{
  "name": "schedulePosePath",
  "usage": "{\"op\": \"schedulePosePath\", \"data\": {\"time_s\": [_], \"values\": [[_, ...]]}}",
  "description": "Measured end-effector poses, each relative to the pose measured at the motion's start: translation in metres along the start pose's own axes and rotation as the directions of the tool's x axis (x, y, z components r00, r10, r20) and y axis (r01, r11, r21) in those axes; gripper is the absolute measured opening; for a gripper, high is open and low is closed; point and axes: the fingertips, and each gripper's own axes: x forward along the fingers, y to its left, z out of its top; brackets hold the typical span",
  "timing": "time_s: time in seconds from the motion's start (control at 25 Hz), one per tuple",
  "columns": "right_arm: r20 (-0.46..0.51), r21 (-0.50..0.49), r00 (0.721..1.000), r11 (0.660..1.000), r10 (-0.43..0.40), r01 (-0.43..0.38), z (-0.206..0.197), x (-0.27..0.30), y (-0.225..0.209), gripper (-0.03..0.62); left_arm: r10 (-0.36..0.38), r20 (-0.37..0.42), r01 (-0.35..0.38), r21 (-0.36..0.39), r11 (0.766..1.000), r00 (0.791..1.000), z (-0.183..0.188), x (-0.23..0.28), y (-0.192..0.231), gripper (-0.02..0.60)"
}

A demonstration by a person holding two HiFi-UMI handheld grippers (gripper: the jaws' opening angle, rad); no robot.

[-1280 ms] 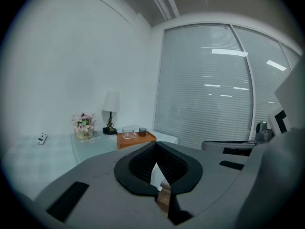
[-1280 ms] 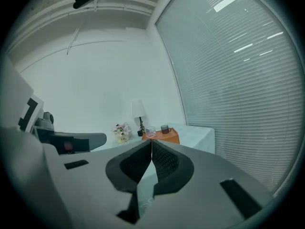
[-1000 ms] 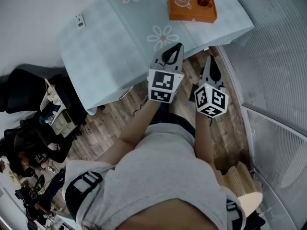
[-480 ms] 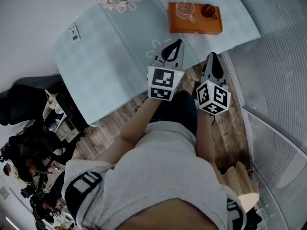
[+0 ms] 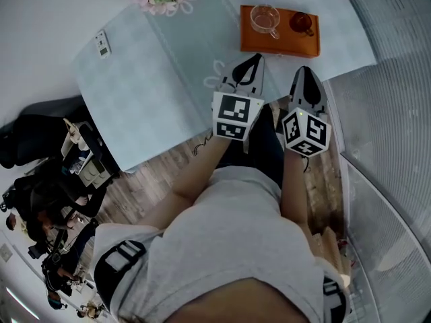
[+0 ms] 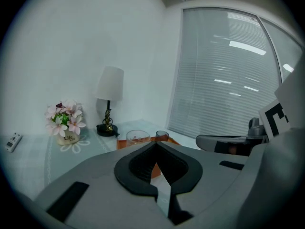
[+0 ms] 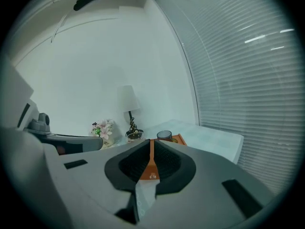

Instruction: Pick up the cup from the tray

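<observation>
Left hand-held gripper (image 5: 254, 59): jaws closed tip to tip, nothing between them. Right hand-held gripper (image 5: 306, 70): jaws likewise closed and empty. Both sit side by side over the near edge of the counter (image 5: 168, 66), pointing at the orange tray (image 5: 279, 44) and apart from it. On the tray stand a clear glass cup (image 5: 264, 19) to the left and a dark cup (image 5: 301, 23) to the right. Both cups are upright and untouched.

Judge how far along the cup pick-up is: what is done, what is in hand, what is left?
Done: nothing yet; the clear cup and dark cup both stand on the tray. In hand: the left gripper and right gripper hang short of the tray, jaws shut and empty. Left: reach in, open around a cup, close, lift.
</observation>
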Motion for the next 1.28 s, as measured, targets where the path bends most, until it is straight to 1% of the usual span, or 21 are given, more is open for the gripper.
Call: {"op": "schedulePosePath", "data": {"time_s": [0.36, 0.56, 0.6, 0.68, 0.8, 0.92, 1.04, 1.16, 1.28], "values": [[-0.050, -0.045, 0.994, 0.994, 0.097, -0.099, 0.012, 0.060, -0.034, 0.008, 0.040, -0.018, -0.040, -0.011, 0.999, 0.999, 0.012, 0.050, -0.004, 0.005], [-0.079, -0.060, 0.985, 0.985, 0.155, -0.160, 0.013, 0.084, -0.043, 0.009, 0.067, -0.037, -0.068, -0.022, 0.997, 0.997, 0.014, 0.070, -0.007, 0.005], [-0.090, -0.061, 0.981, 0.982, 0.173, -0.178, 0.011, 0.088, -0.044, 0.021, 0.072, -0.040, -0.072, -0.021, 0.997, 0.997, 0.014, 0.074, -0.008, 0.005], [-0.114, -0.066, 0.972, 0.975, 0.205, -0.213, 0.008, 0.097, -0.044, 0.128, 0.080, -0.047, -0.081, -0.022, 0.996, 0.996, 0.012, 0.080, -0.009, 0.005], [-0.131, -0.078, 0.965, 0.968, 0.228, -0.239, 0.005, 0.107, -0.046, 0.137, 0.090, -0.059, -0.091, -0.024, 0.996, 0.994, 0.007, 0.085, -0.012, 0.005], [-0.154, -0.078, 0.955, 0.960, 0.254, -0.269, 0.000, 0.117, -0.047, 0.168, 0.096, -0.072, -0.099, -0.034, 0.995, 0.993, 0.003, 0.089, -0.016, 0.006], [-0.197, -0.071, 0.936, 0.948, 0.291, -0.309, -0.008, 0.126, -0.045, 0.213, 0.096, -0.083, -0.100, -0.052, 0.994, 0.992, -0.001, 0.092, -0.019, 0.005], [-0.229, -0.092, 0.929, 0.943, 0.292, -0.319, -0.013, 0.134, -0.043, 0.234, 0.089, -0.092, -0.095, -0.060, 0.994, 0.992, -0.004, 0.095, -0.019, 0.005], [-0.244, -0.142, 0.928, 0.936, 0.282, -0.321, -0.013, 0.143, -0.042, 0.245, 0.077, -0.095, -0.083, -0.064, 0.995, 0.993, -0.004, 0.099, -0.017, 0.005]]}}
